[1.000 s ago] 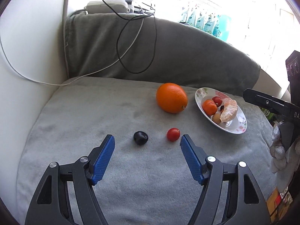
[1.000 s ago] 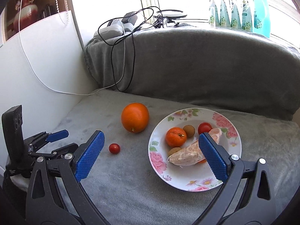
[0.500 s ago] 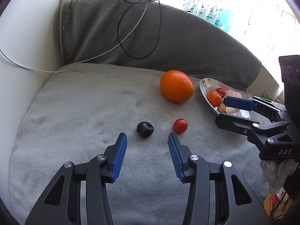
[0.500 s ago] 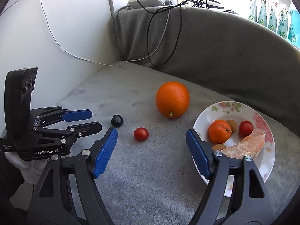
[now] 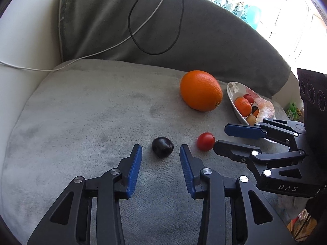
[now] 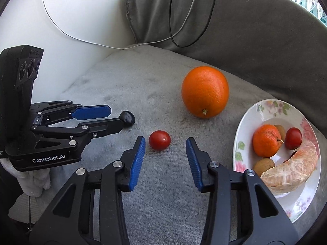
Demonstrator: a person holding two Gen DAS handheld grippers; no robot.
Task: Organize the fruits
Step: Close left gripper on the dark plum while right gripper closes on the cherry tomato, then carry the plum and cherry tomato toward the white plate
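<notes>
A dark plum [image 5: 162,147] lies on the grey cushion [image 5: 92,112], just ahead of my open left gripper [image 5: 160,149] and between its fingertips. A red cherry tomato [image 6: 159,140] lies just ahead of my open right gripper [image 6: 165,141], near its left finger. A big orange [image 6: 205,91] sits behind them. The floral plate [image 6: 265,110] at the right holds a mandarin [image 6: 266,140], a red fruit, small brown fruits and a peeled citrus segment [image 6: 292,170]. The left gripper also shows in the right wrist view [image 6: 116,117], the right gripper in the left wrist view [image 5: 220,137].
The cushion's grey backrest [image 5: 184,30] rises behind, with a black cable [image 5: 155,20] and a white cable [image 5: 102,49] hanging over it. A white wall [image 6: 71,10] stands at the left. Bottles [image 5: 241,10] stand on the window sill beyond.
Both grippers have moved forward and down toward the cushion. The left now brackets the plum; the right has swung left from the plate to the tomato, its jaws narrower.
</notes>
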